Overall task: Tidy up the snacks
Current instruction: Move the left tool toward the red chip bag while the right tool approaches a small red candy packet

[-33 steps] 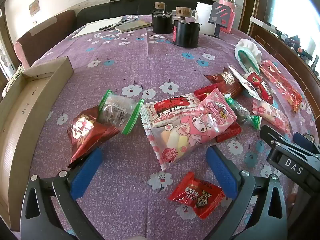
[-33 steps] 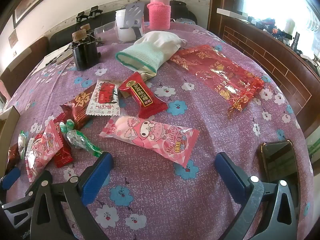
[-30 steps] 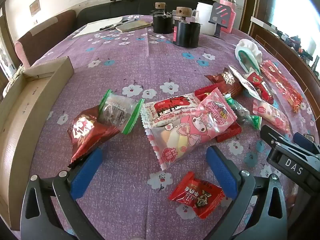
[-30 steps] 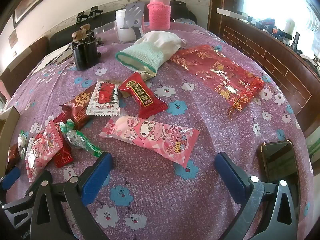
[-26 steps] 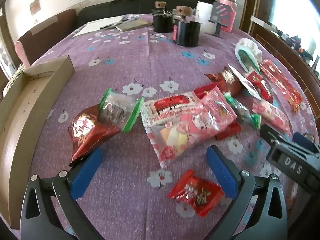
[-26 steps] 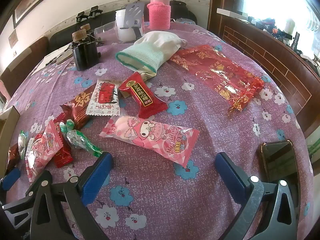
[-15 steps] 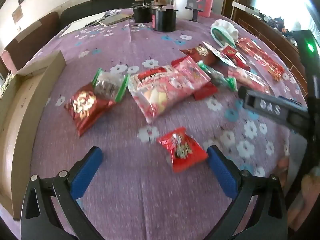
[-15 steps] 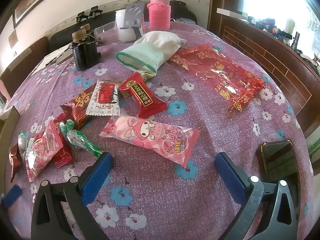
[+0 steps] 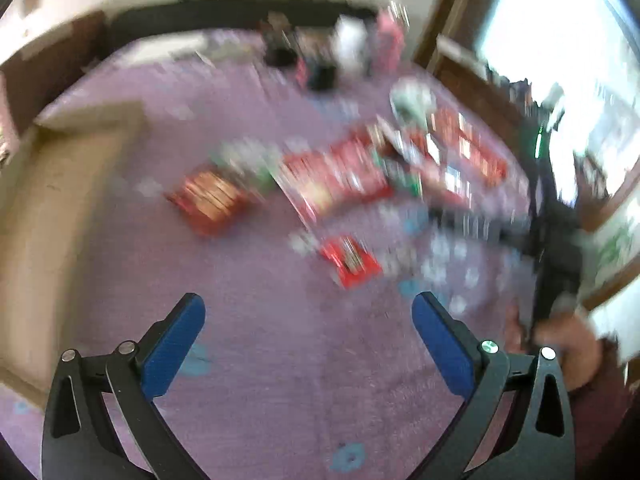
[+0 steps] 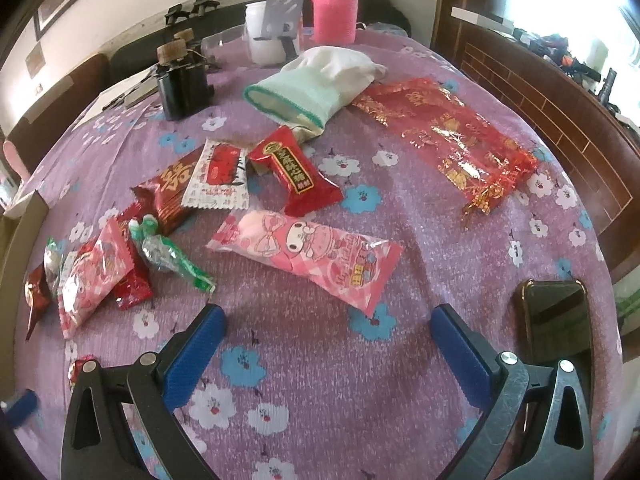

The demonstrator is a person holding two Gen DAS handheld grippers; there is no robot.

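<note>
Though the left wrist view is badly motion-blurred, the left gripper (image 9: 308, 328) reads as spread wide with nothing between its blue pads, above bare purple tablecloth (image 9: 260, 392); small red snack packet (image 9: 350, 260) lies just ahead, cardboard box (image 9: 52, 200) off to the left. Right gripper (image 10: 326, 332) is likewise fully spread and empty, touching nothing. Pink snack pack (image 10: 306, 256) lies flat just ahead of its fingers; red wrapped bar (image 10: 294, 170), white sachet (image 10: 216, 180) and green candy (image 10: 170, 258) lie beyond. Phone (image 10: 556, 322) sits beside the right finger.
</note>
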